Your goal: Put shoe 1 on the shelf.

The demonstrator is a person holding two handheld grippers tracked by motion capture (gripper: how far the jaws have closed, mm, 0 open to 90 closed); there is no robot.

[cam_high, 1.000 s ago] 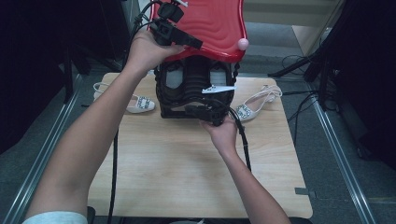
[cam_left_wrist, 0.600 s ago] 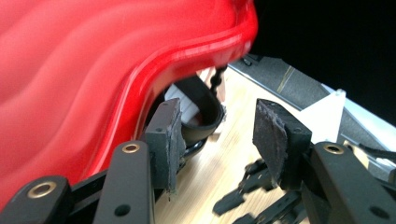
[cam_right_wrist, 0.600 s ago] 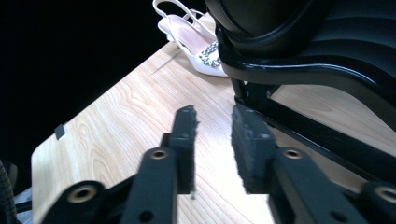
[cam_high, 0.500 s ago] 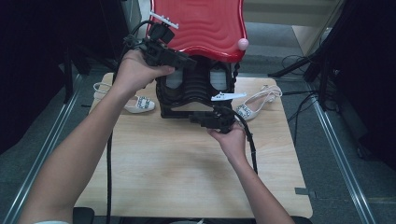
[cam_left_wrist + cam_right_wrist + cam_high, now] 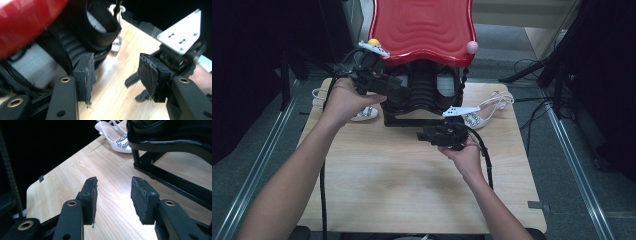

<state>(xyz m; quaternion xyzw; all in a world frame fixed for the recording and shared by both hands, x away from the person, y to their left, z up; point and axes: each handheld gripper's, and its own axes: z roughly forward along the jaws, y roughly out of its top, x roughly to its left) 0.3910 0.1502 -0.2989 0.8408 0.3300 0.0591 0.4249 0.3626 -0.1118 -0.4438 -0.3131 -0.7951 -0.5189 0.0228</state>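
A: Where is the black rack [image 5: 422,97] seen?

B: At the table's [image 5: 377,185] far edge, under a red tray [image 5: 424,27], with 1 white sandal [image 5: 484,110] toward the far right corner and 1 [image 5: 362,114] toward the far left.

A: And the 2 grippers?

B: The left gripper [image 5: 399,91] is spread at the rack's left side; the right gripper [image 5: 421,135] is spread before its base. Both jaws have just been opening, nothing between them.

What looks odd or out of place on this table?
The two white sandals are split up: one lies left of the black rack, the other to its right. Frayed padding hangs from the left gripper pads.
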